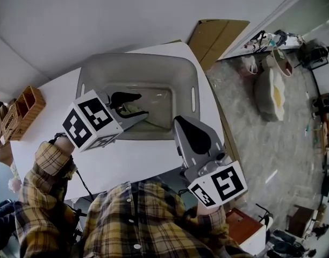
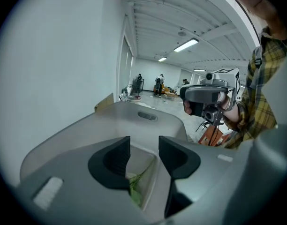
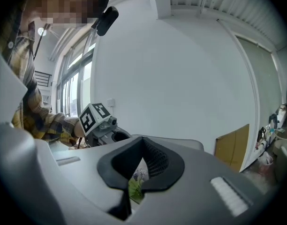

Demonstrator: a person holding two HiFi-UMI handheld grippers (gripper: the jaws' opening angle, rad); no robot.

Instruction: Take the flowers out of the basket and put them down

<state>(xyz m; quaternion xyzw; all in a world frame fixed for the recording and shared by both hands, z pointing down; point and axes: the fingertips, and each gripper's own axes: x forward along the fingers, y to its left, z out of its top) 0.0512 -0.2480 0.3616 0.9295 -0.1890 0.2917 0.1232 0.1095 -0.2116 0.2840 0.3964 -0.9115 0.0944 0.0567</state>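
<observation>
Left gripper [image 1: 142, 105] jaws apart over flowers [image 2: 135, 191] lying lengthwise in basket [image 1: 137, 63]

A basket on a table, with a gripper at each near corner.
The basket [image 1: 192, 85] sits on the far part of the table [image 1: 51, 106], and the flowers [image 2: 135, 190] lie down inside it. The left gripper [image 1: 133, 107] hangs over the basket's near left side, above the flowers. The right gripper [image 1: 186, 127] is to its right, just outside the basket's near right corner. A wooden box [image 1: 26, 107] is by the table's left end. Cardboard [image 1: 215, 36] stands behind the table.
</observation>
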